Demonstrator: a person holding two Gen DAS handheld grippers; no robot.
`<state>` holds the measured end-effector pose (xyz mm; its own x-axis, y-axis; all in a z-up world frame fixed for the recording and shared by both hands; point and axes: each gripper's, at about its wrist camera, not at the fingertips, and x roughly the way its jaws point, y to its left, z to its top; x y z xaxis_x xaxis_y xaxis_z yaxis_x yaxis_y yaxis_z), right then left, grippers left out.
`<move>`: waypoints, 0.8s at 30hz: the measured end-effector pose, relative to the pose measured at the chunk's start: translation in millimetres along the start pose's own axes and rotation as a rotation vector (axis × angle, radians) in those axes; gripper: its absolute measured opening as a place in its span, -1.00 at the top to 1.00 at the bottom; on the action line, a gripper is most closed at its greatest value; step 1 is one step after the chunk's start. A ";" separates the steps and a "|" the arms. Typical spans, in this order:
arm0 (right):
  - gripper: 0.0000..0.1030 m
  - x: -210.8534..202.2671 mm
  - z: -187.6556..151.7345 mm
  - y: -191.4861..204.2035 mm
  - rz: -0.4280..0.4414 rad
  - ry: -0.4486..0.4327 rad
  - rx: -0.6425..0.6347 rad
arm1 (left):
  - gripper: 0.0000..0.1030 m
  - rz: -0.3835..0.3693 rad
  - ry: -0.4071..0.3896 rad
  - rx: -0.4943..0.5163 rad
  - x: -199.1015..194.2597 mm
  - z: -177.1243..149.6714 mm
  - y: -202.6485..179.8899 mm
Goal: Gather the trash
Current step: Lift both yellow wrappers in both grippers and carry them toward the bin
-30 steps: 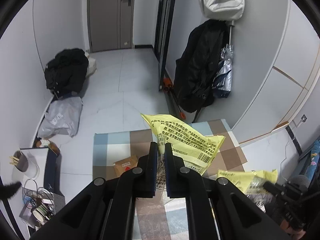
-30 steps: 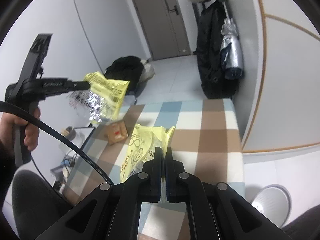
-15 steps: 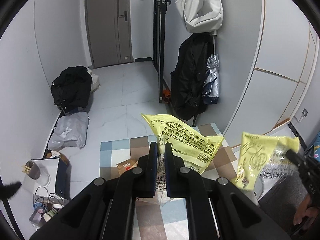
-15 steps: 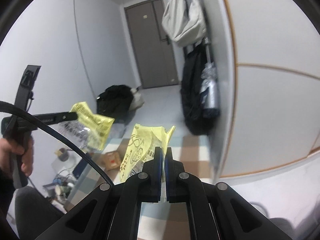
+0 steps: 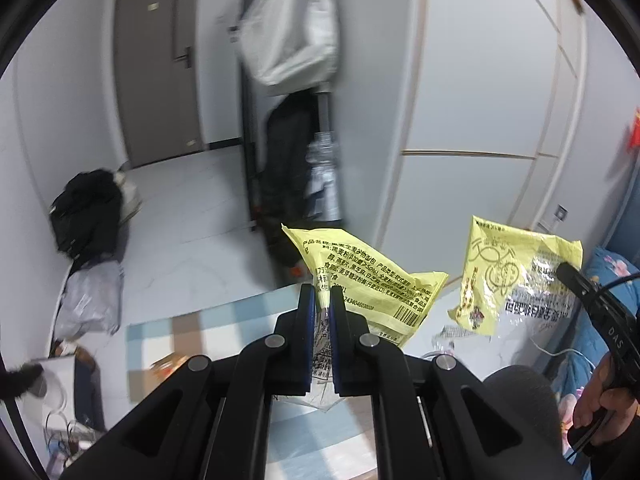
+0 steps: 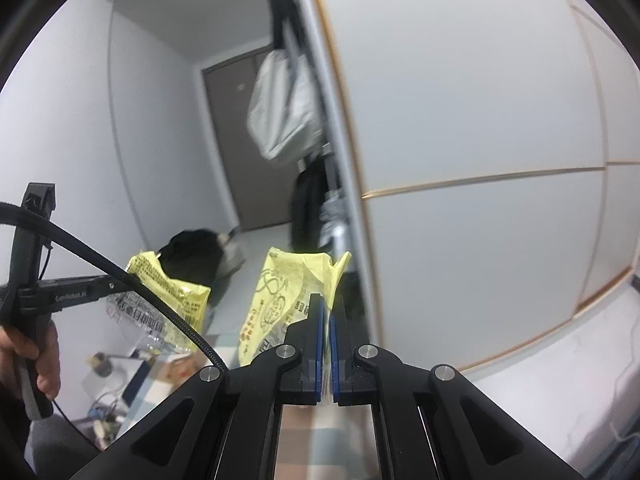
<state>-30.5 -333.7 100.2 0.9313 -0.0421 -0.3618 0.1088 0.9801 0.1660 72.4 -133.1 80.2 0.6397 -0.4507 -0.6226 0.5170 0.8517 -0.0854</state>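
Observation:
My left gripper (image 5: 322,308) is shut on a yellow snack wrapper with black print and a barcode (image 5: 372,284), held up in the air above the checked table (image 5: 224,320). My right gripper (image 6: 326,312) is shut on a second yellow wrapper with a line drawing (image 6: 288,292), also lifted clear. In the left wrist view that second wrapper (image 5: 504,268) hangs at the right from the other gripper, gripped by a hand (image 5: 600,392). In the right wrist view the first wrapper (image 6: 168,292) shows at the left.
A small brown carton (image 5: 168,364) lies on the checked table. Black bags (image 5: 88,212) and a grey sack (image 5: 92,300) sit on the floor by the left wall. Coats and a white bag (image 5: 292,24) hang on a rack beside the white cabinet (image 5: 480,120).
Both grippers have risen with their wrappers and swung to the right. The table has dropped low in both views, and the right gripper's wrapper has left the tabletop.

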 end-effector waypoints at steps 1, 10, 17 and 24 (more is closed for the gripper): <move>0.96 -3.5 1.0 -8.2 -0.017 -0.007 0.005 | 0.94 -0.013 0.002 0.013 3.3 2.7 -9.7; 0.96 -20.2 -5.0 -88.6 -0.176 -0.008 0.074 | 0.94 -0.143 0.058 0.086 47.4 15.6 -80.1; 0.96 -11.4 -33.4 -149.7 -0.262 0.072 0.153 | 0.94 -0.173 0.135 0.176 100.0 6.4 -131.9; 0.96 12.0 -79.3 -196.6 -0.311 0.222 0.229 | 0.94 -0.197 0.286 0.224 164.8 -18.3 -160.6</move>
<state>-68.3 -511.5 -9.6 0.7478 -0.2612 -0.6104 0.4693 0.8583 0.2077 84.4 -339.3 -22.9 0.3485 -0.4796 -0.8053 0.7449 0.6632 -0.0725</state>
